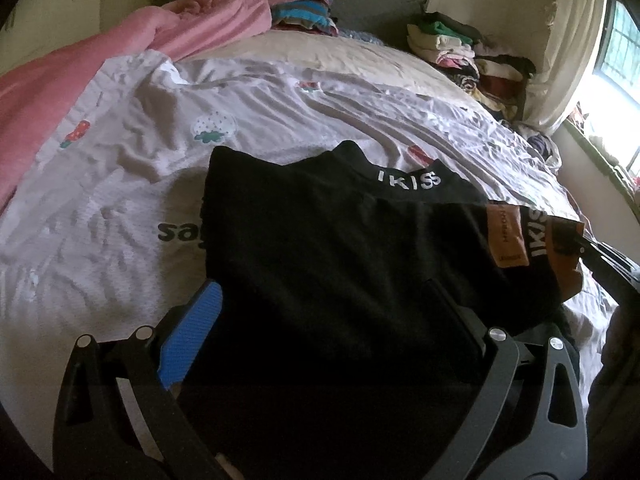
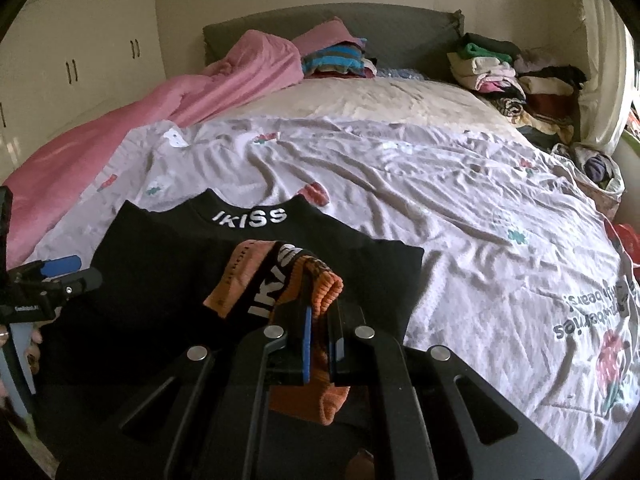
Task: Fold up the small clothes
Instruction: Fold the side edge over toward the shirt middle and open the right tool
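A black garment (image 1: 320,232) with a white "IKISS" waistband lies on the white printed bedsheet (image 1: 120,184). In the right wrist view the black garment (image 2: 160,252) sits at the near left. My right gripper (image 2: 320,320) is shut on a turned-over stretch of its waistband (image 2: 276,280), whose orange inside shows. It enters the left wrist view as the right gripper (image 1: 588,244), at the garment's right end. My left gripper (image 1: 320,316) stands wide open. Black cloth fills the gap beside its blue pad (image 1: 192,332). From the right wrist view, the left gripper (image 2: 76,274) is at the garment's left edge.
A pink blanket (image 2: 160,112) runs along the left of the bed. Folded clothes stacks sit by the grey headboard (image 2: 340,60) and at the far right (image 2: 512,76). A bag of clothes (image 2: 596,168) lies on the right edge. White cupboards (image 2: 80,40) stand left, a window (image 1: 616,52) right.
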`<state>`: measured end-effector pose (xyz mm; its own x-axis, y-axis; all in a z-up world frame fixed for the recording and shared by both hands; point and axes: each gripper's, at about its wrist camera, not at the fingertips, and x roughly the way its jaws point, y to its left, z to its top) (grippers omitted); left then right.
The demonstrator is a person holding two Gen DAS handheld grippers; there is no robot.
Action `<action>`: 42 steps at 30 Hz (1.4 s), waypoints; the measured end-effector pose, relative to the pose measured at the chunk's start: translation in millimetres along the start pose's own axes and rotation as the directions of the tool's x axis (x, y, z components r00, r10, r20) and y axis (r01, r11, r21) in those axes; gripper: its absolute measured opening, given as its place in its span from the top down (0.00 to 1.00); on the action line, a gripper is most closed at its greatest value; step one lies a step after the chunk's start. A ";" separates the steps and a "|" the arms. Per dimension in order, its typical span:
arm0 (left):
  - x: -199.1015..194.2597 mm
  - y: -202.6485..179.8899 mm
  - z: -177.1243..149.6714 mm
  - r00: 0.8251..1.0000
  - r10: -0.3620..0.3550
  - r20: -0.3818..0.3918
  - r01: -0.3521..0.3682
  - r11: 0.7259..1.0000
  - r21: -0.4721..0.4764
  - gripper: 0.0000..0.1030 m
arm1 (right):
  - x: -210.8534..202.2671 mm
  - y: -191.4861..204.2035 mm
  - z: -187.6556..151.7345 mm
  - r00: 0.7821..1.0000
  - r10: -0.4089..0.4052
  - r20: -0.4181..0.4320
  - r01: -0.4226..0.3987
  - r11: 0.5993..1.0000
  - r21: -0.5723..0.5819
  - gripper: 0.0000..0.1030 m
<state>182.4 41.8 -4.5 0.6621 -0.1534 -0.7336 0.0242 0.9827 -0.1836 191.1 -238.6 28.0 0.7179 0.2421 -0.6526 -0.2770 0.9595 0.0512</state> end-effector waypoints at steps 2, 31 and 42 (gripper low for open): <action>2.2 0.0 -0.5 1.000 -0.004 -0.004 0.004 1.000 0.002 0.10 | 2.9 0.5 -1.1 1.000 -0.005 -0.006 0.005 1.000 -0.001 0.95; 30.3 8.9 -11.3 0.996 -0.042 -0.085 0.044 0.999 0.016 0.67 | 18.7 34.9 -13.3 0.988 0.113 -0.107 -0.114 0.993 -0.003 0.68; 29.3 9.6 -12.6 0.995 -0.047 -0.086 0.048 0.999 0.008 0.67 | 44.3 25.4 -39.2 0.976 0.053 -0.213 -0.044 0.998 0.048 0.67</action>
<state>192.6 45.4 -36.0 0.5935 -0.2082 -0.7775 0.0625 0.9750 -0.2134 190.9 -209.1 -29.3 0.5494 0.2562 -0.7953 -0.2772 0.9538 0.1157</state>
